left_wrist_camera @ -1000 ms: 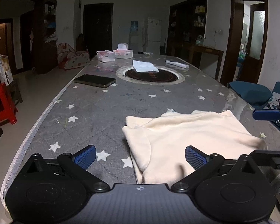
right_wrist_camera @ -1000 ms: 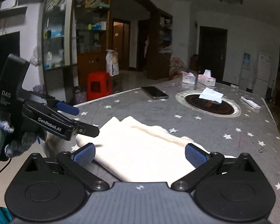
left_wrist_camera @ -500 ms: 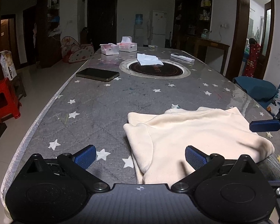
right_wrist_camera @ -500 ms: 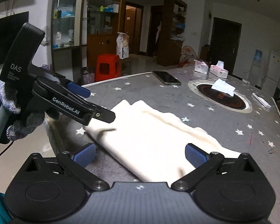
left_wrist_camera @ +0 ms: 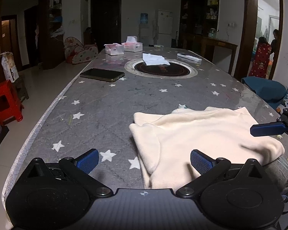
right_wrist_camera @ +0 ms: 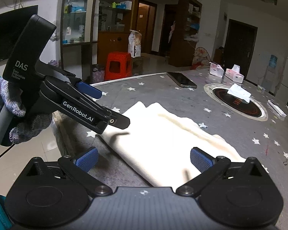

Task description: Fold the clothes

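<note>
Left wrist: star-print table (left_wrist_camera: 109, 103), cream garment (left_wrist_camera: 201, 134) folded; both grippers' fingers spread, holding nothing.

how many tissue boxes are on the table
2. One tissue box stands at the table's far end, open; the other tissue box stands just right of it, a tissue sticking up. None seems hidden.

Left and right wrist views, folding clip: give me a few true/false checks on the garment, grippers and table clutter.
1. The cream garment lies on the star-patterned table. True.
2. The left gripper is clamped on the garment. False: its jaws are open, holding nothing.
3. The right gripper is open. True.
4. The phone lies on the garment. False: it lies apart on the table.
5. A white tissue lies on the round cooktop. True.
</note>
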### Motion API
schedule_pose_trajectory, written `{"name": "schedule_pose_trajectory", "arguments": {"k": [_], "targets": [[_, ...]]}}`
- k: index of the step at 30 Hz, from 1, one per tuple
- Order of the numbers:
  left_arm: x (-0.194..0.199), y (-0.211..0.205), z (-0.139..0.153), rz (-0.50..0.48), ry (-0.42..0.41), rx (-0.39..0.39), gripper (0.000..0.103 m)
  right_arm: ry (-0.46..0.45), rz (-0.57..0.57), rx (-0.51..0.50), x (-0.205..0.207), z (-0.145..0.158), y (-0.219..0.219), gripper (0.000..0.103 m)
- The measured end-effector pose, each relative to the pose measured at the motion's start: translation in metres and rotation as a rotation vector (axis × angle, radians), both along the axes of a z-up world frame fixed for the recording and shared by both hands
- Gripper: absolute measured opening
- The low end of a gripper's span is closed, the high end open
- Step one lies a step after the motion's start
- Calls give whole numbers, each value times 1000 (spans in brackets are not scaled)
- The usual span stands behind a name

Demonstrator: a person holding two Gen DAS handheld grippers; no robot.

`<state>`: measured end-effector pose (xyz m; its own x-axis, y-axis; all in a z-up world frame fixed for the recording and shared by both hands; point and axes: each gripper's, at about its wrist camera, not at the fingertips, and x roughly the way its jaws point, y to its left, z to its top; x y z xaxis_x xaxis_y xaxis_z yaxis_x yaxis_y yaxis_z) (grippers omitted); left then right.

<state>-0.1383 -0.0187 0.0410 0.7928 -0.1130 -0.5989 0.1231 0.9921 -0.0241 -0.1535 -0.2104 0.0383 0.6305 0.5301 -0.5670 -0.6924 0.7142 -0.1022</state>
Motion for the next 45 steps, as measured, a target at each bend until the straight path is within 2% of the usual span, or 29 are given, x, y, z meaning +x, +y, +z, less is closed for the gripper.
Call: {"name": "schedule_pose_trajectory", "arguments": {"k": [4, 11, 16, 18, 22, 24, 25, 30, 39, 43, 45], "targets": [[0, 11, -1, 30, 5, -9, 103, -10, 32, -18, 5, -2, 11, 101], [1, 40, -7, 125, 26, -47, 103, 11, 117, -75, 16, -11, 38, 81], [6, 64, -8, 192, 62, -175, 103, 1, 181, -123, 17, -15, 55, 62], [8, 69, -8, 189, 71, -227, 103, 6, 214, -140, 18, -17, 62, 53], [14, 70, -8, 165, 93, -316, 103, -17, 253, -181, 16, -21, 73, 46], [20, 69, -9, 158, 111, -359, 103, -27, 259, -193, 16, -23, 76, 33], [22, 69, -10, 155, 120, -381, 103, -27, 255, -197, 17, -23, 76, 31], [34, 67, -12, 150, 167, -489, 103, -3, 240, -131, 23, -17, 68, 14], [59, 63, -20, 160, 274, -687, 102, 49, 171, 60, 35, 13, 34, 10], [69, 58, -23, 152, 304, -754, 101, 47, 161, 98, 35, 19, 24, 10], [75, 56, -25, 141, 323, -786, 95, 50, 163, 107, 35, 19, 22, 10]]}}
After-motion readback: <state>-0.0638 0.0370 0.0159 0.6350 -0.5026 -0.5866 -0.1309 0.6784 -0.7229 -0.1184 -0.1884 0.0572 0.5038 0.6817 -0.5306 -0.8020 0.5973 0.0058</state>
